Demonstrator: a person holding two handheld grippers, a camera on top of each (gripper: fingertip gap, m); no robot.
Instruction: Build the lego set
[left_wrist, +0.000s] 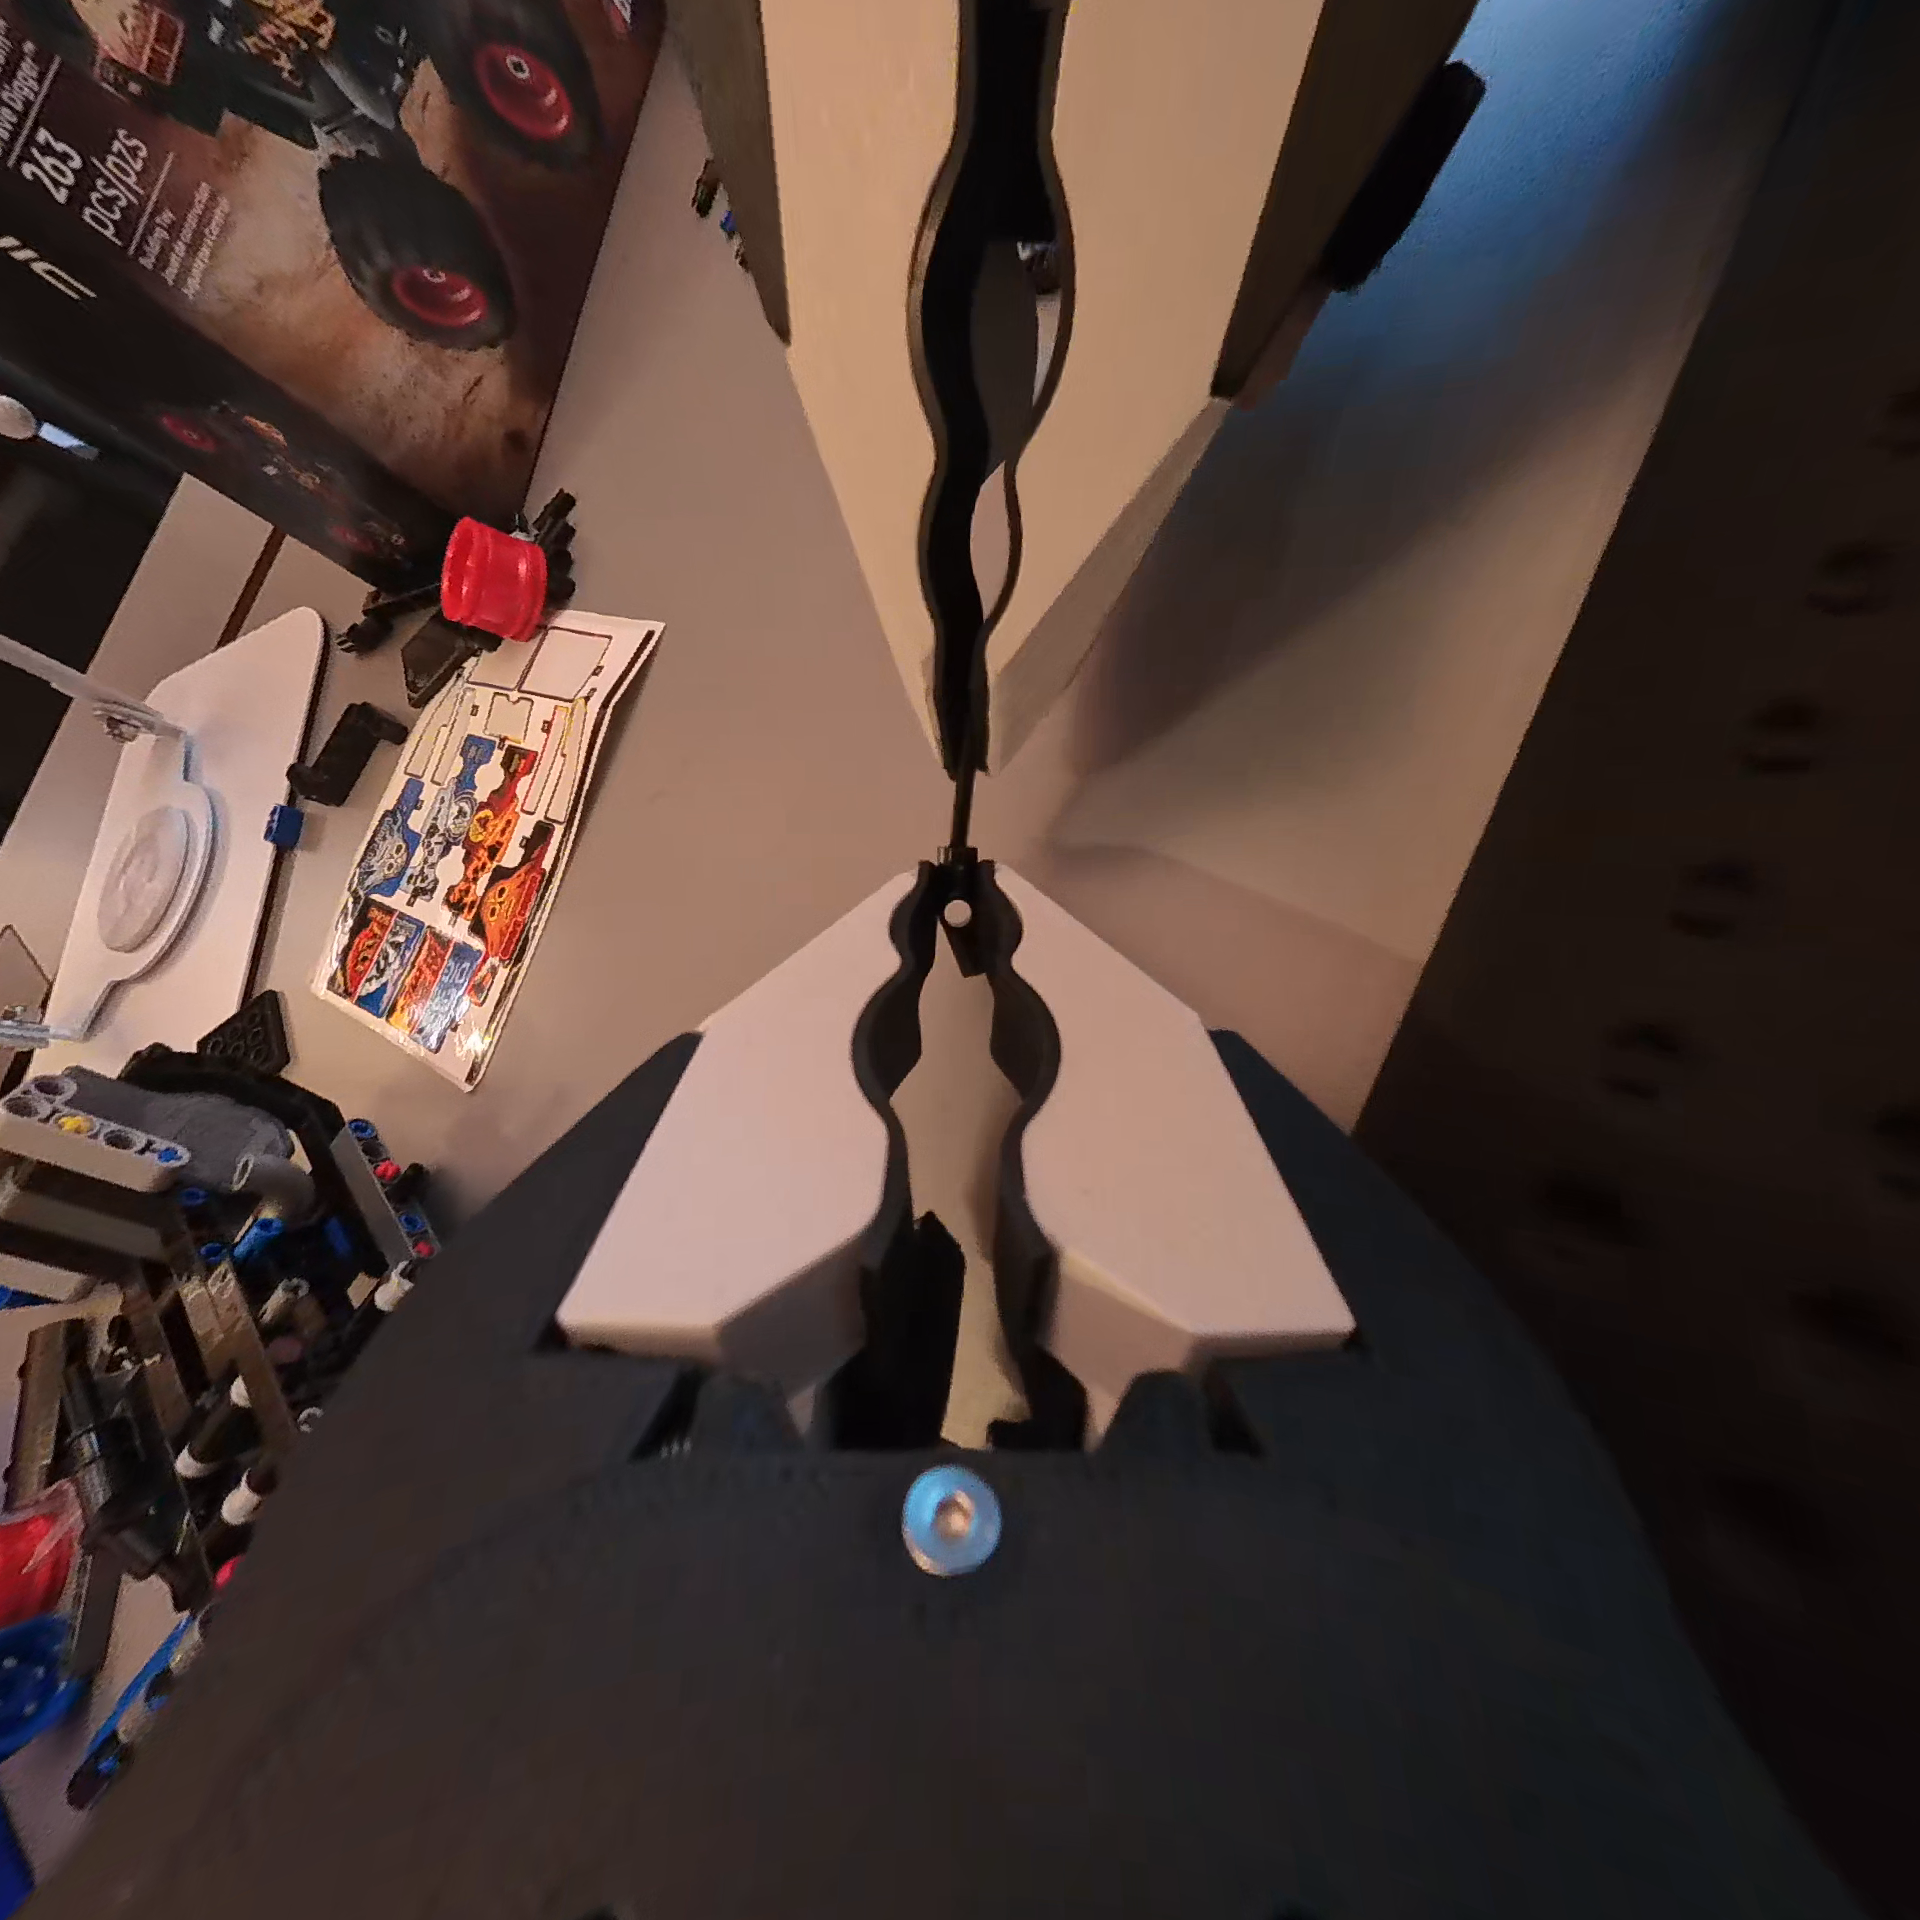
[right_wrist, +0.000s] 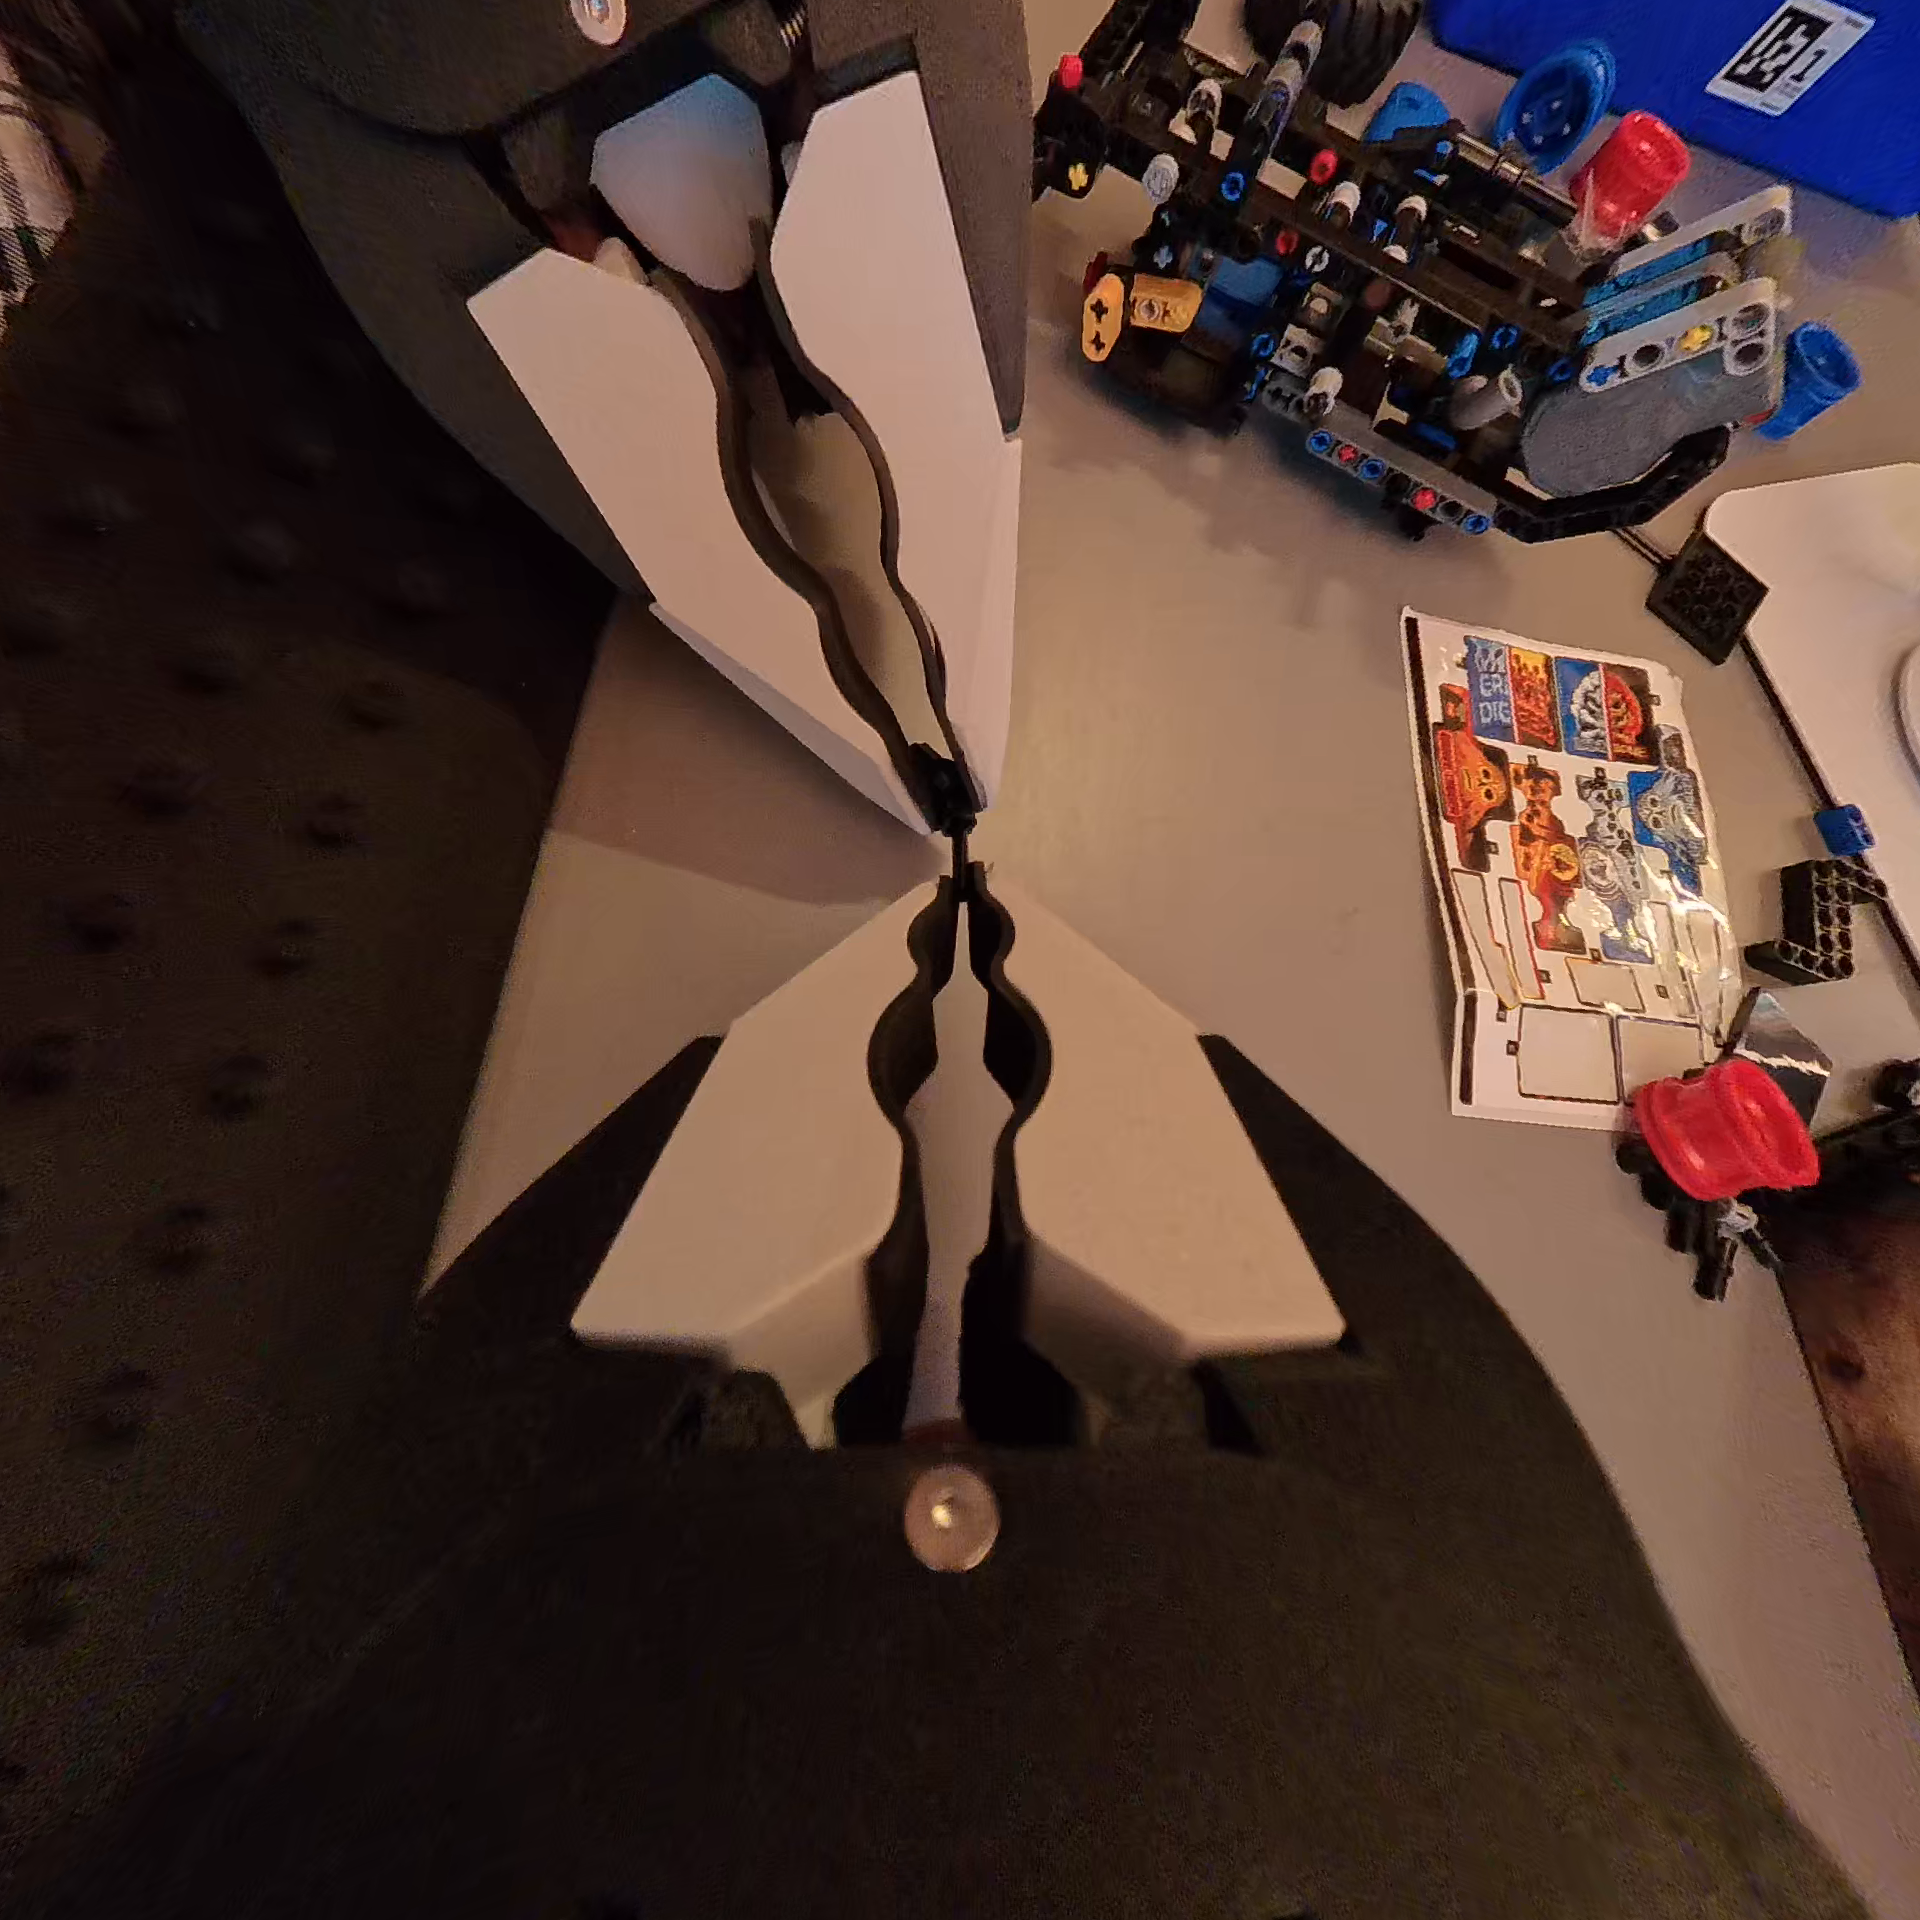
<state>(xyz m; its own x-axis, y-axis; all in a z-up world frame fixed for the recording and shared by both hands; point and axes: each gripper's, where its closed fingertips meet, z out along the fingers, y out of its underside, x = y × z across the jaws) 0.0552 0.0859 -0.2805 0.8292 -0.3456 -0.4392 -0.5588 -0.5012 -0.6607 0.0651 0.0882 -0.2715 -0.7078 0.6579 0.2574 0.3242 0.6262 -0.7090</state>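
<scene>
My left gripper (left_wrist: 956, 885) is shut on a small black connector (left_wrist: 957, 930) with a round hole, held above the grey table (left_wrist: 727, 675). My right gripper (left_wrist: 961, 753) comes in from the top of the left wrist view, tip to tip with the left one, and is shut on a thin black axle (left_wrist: 962, 808). The axle's end meets the connector. In the right wrist view my right gripper (right_wrist: 961, 896) pinches the axle (right_wrist: 962, 857), and the left gripper (right_wrist: 948, 795) reaches in from the upper left with the connector (right_wrist: 943, 781).
A partly built model (right_wrist: 1455, 312) stands at the table's back, also in the left wrist view (left_wrist: 156, 1195). A sticker sheet (right_wrist: 1579, 862), a red wheel hub (right_wrist: 1725, 1143), loose black pieces (right_wrist: 1813, 925), the set's box (left_wrist: 260, 208) and a blue bin (right_wrist: 1662, 62) lie around. Dark patterned floor (right_wrist: 208, 831) lies past the table edge.
</scene>
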